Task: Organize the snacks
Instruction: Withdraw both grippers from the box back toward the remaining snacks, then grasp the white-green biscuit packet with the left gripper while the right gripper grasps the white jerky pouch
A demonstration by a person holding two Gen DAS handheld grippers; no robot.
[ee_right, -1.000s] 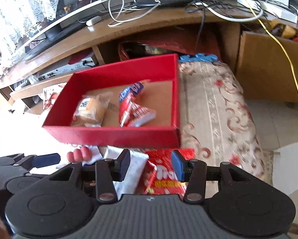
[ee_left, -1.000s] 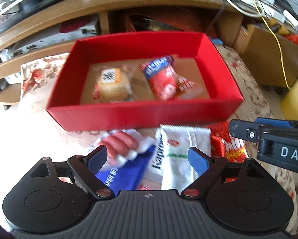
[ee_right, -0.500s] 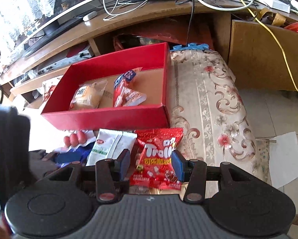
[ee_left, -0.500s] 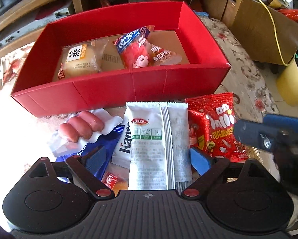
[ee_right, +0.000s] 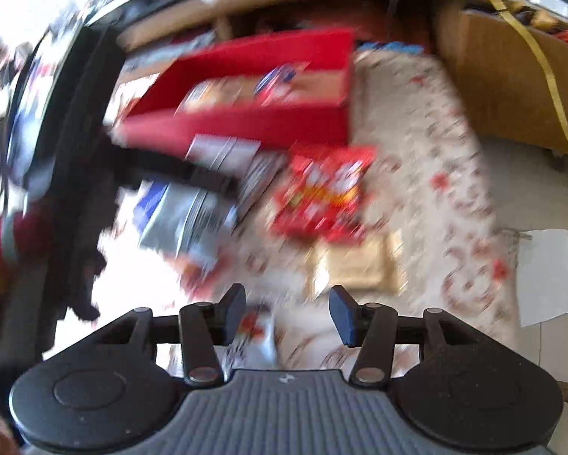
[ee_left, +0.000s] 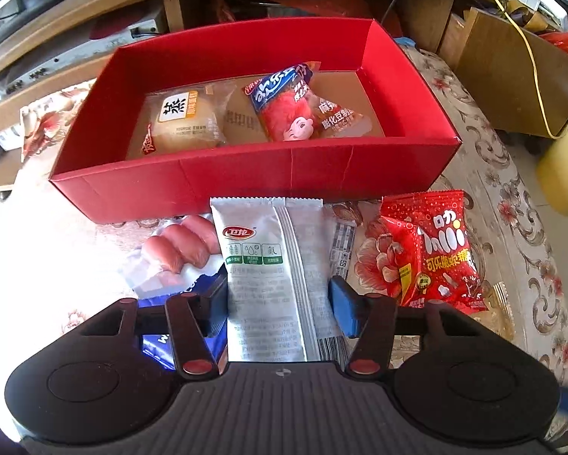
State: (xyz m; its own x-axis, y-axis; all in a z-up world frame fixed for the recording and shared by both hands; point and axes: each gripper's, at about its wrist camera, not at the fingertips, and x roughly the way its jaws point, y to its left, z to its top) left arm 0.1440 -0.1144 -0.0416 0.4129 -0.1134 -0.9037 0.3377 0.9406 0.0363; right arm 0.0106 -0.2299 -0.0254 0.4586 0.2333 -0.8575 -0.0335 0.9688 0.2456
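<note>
Snacks lie in a loose cluster on the patterned cloth, just in front of the red box. Nearest, the left gripper has its fingers spread wide on either side of a white packet; the left finger sits at the packet's edge, the right finger stands a little apart from it, so the packet lies between them ungripped. Under the packet's left side a blue pack shows, and beside that a clear pack of sausages. To the right of the packet, outside the fingers, lies a red candy bag, with a tan sachet at its near corner.

Beyond these, the red box stands with its front wall touching the far end of the white packet. Inside it, a wrapped bun lies to the left and a red and blue snack bag to the right, side by side on the brown floor of the box.

The right wrist view is heavily blurred. The right gripper is open, nothing between its fingers. Ahead of it the tan sachet, the candy bag and the box show only as smears, with the dark left gripper across the white packet. Farther right, a cardboard carton stands behind the cloth.
</note>
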